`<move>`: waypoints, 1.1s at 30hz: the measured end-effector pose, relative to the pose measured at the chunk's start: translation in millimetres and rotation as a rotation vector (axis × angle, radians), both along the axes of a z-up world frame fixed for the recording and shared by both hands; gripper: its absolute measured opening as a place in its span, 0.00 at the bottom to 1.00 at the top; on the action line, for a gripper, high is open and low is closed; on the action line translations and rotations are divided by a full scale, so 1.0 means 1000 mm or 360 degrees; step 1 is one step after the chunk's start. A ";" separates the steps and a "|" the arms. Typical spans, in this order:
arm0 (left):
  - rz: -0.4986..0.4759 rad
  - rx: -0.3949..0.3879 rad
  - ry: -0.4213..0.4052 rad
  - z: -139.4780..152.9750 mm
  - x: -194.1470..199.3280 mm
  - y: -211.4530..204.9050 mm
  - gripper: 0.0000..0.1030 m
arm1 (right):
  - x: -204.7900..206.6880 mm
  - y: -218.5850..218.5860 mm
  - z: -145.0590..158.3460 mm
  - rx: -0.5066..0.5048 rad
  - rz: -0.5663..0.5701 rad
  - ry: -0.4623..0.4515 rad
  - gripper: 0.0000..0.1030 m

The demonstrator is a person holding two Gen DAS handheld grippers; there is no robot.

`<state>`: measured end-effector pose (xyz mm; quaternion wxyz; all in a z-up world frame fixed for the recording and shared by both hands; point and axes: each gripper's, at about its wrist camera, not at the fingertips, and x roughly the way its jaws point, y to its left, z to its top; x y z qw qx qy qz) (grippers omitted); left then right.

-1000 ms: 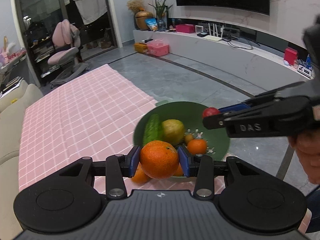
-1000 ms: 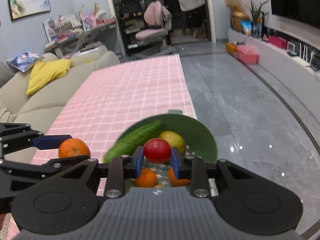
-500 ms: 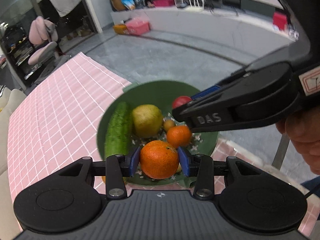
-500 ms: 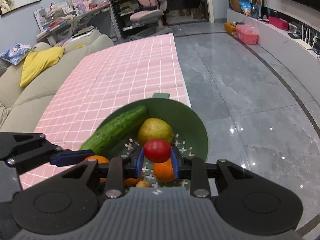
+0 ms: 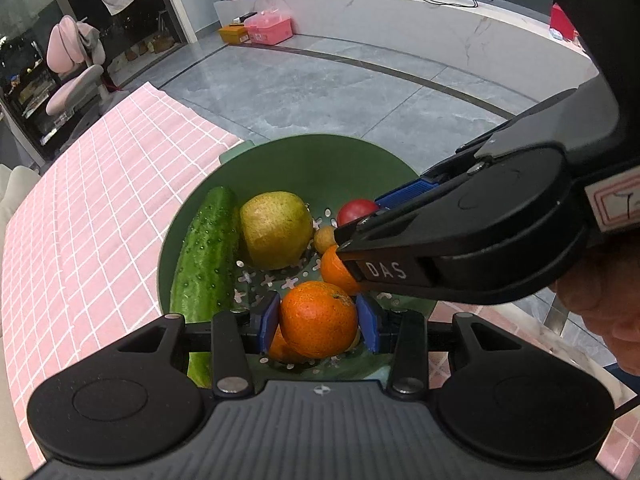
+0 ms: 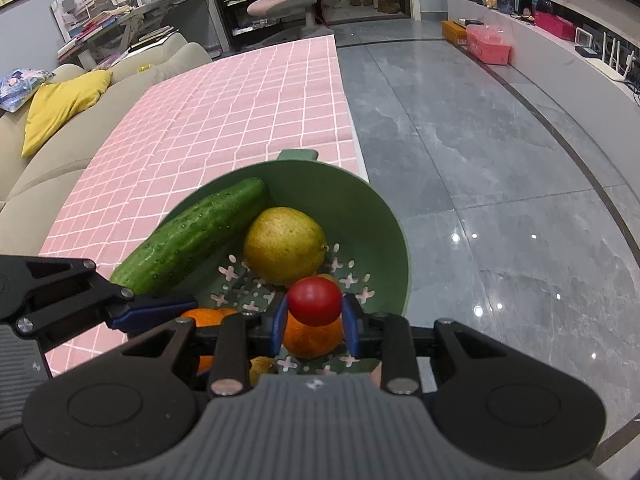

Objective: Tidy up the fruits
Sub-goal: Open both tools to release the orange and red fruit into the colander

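Observation:
A green colander bowl (image 5: 352, 160) (image 6: 360, 208) sits at the edge of the pink checked table. In it lie a cucumber (image 5: 204, 256) (image 6: 192, 236), a yellow-green pear (image 5: 276, 228) (image 6: 284, 244), oranges (image 5: 334, 268) (image 6: 312, 338) and a small brown fruit (image 5: 323, 239). My left gripper (image 5: 318, 324) is shut on an orange (image 5: 318, 318) low inside the bowl. My right gripper (image 6: 314, 316) is shut on a red tomato (image 6: 315, 300) (image 5: 356, 210) just above the bowl's fruit. The right gripper's body crosses the left wrist view.
The pink checked tablecloth (image 6: 240, 120) stretches away behind the bowl. A beige sofa with a yellow cushion (image 6: 60, 104) lies left of the table. Grey tile floor (image 6: 480, 160) drops off right beside the bowl. A pink chair (image 6: 280, 0) stands far back.
Both grippers have come down and forward over the bowl with their fruit still held. The orange and the tomato now sit inside the bowl's rim.

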<state>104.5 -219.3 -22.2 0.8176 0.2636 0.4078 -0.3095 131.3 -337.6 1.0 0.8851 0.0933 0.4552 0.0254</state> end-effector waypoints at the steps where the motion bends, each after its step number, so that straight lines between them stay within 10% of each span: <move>1: 0.0003 0.0000 0.0002 0.000 -0.001 -0.001 0.46 | 0.000 0.000 -0.001 0.0000 0.0001 0.0002 0.25; 26: 0.0047 0.0002 0.0044 0.002 -0.006 -0.001 0.47 | 0.001 -0.001 -0.004 -0.0015 -0.0006 0.0011 0.27; 33: 0.0103 -0.0057 0.0024 0.011 -0.007 0.011 0.65 | 0.001 0.001 -0.003 -0.0046 -0.0017 0.0002 0.32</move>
